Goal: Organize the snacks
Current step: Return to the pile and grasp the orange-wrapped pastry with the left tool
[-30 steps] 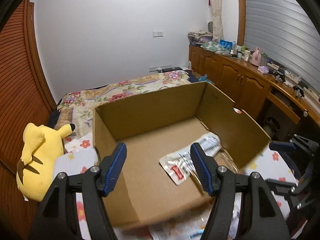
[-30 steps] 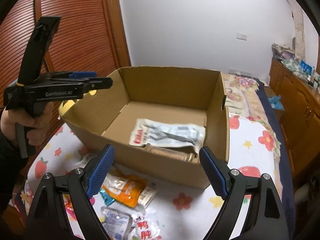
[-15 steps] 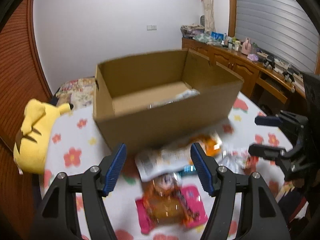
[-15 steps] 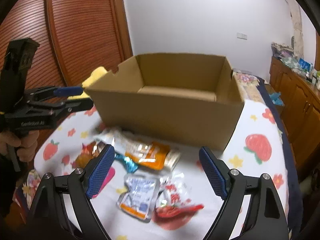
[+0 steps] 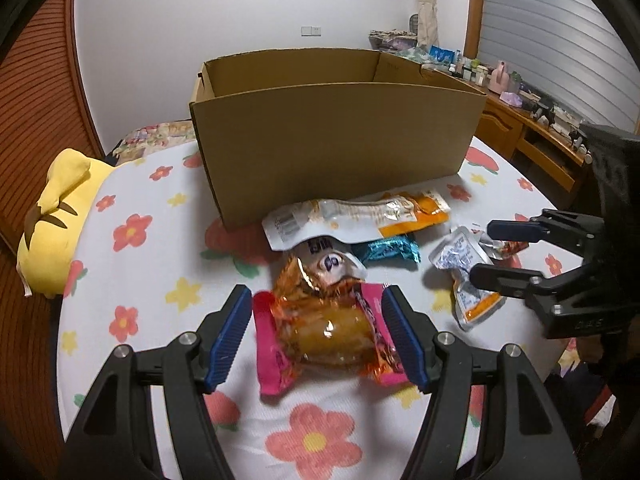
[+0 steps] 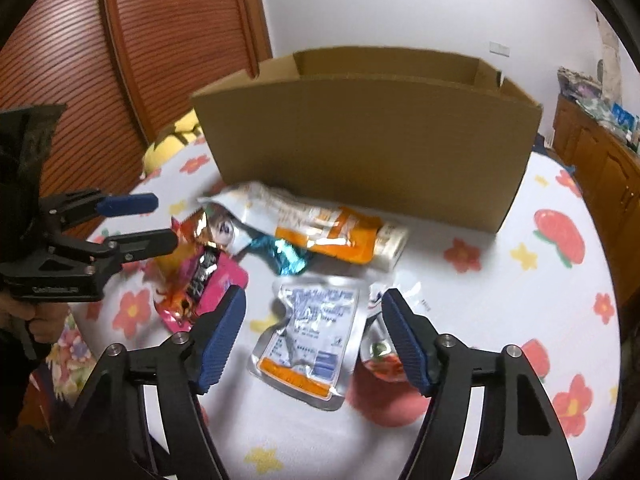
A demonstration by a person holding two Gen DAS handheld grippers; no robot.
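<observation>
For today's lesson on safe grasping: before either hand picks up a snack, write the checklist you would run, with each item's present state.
1. Left tongs straddle the orange packet, pads clear: ok.
2. Right tongs, jaws just closing, straddle the silver pouch, no pinch: ok.
3. Orange packet lies alone: not ok, it overlaps the pink packet.
4. Cardboard box open-topped: ok.
5. Room inside box: cannot tell.

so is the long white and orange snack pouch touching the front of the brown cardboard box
Cannot tell. In the left wrist view the pouch lies right at the foot of the box, but neither view plainly shows contact or a gap.
</observation>
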